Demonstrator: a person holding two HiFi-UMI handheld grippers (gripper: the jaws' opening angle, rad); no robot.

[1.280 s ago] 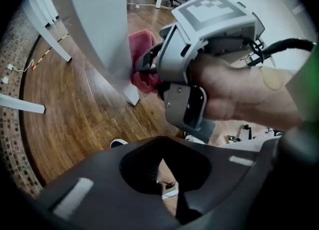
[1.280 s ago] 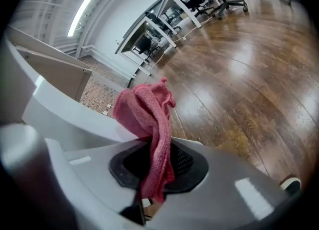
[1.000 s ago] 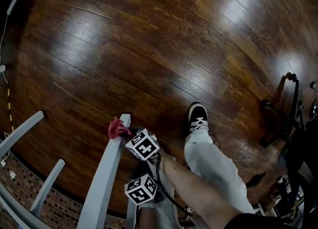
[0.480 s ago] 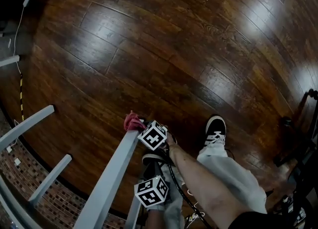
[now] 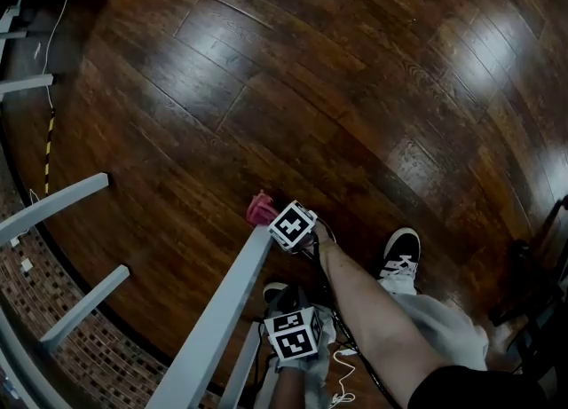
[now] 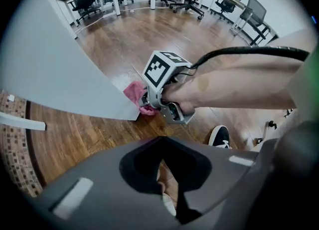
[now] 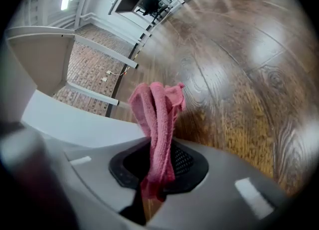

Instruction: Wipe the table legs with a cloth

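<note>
Table leg point(image 5: 222, 310): grey, rigid, slants from 7 o'clock toward centre of head view.
Cloth point(image 5: 260, 209): pink terry, pressed against leg's floor end. Likely light, soft, floppy, not slippery; best pinched at bunched fold.
Left gripper point(image 6: 168, 191): at 6 o'clock, jaws nearly together, empty.
Right gripper point(image 7: 157, 174): clamped on cloth, folds standing toward 12 o'clock.

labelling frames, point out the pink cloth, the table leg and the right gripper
pink cloth point(image 7: 158, 124), right gripper view, its folded middle.
table leg point(image 5: 222, 314), head view, grey face midway along.
right gripper point(image 7: 157, 174), right gripper view, between its jaws, shut on the cloth.
</note>
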